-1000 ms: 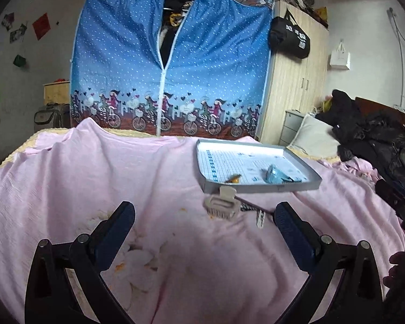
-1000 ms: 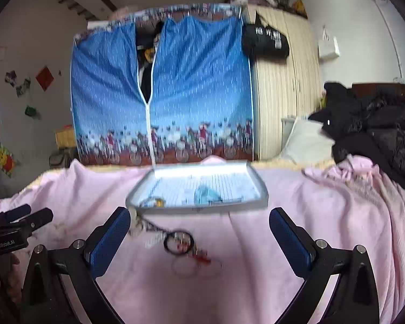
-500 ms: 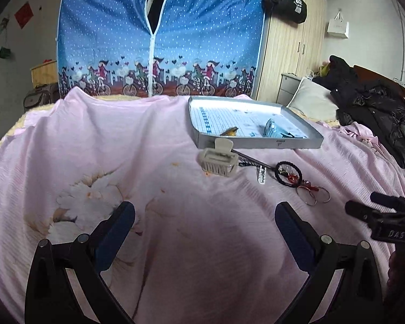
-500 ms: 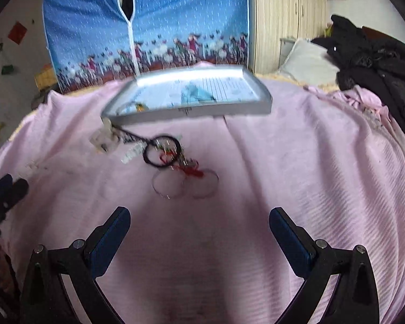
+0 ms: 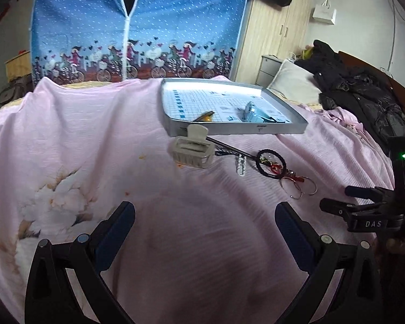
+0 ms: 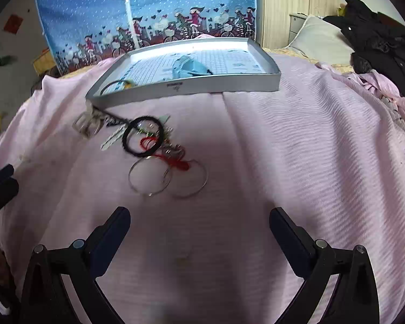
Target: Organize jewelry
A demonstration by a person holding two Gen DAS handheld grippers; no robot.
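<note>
Two fisheye views look forward along each pair of tongs, low over a pink bedsheet, facing a blue curtain. The left view sits left of the jewelry pile; the right view is nearer it. Both share the grey tray ahead.

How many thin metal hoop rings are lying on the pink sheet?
2: the left hoop and the right hoop lie overlapping on the pink sheet, just nearer the camera than the black hair tie. Others may hide in the tangle.
</note>
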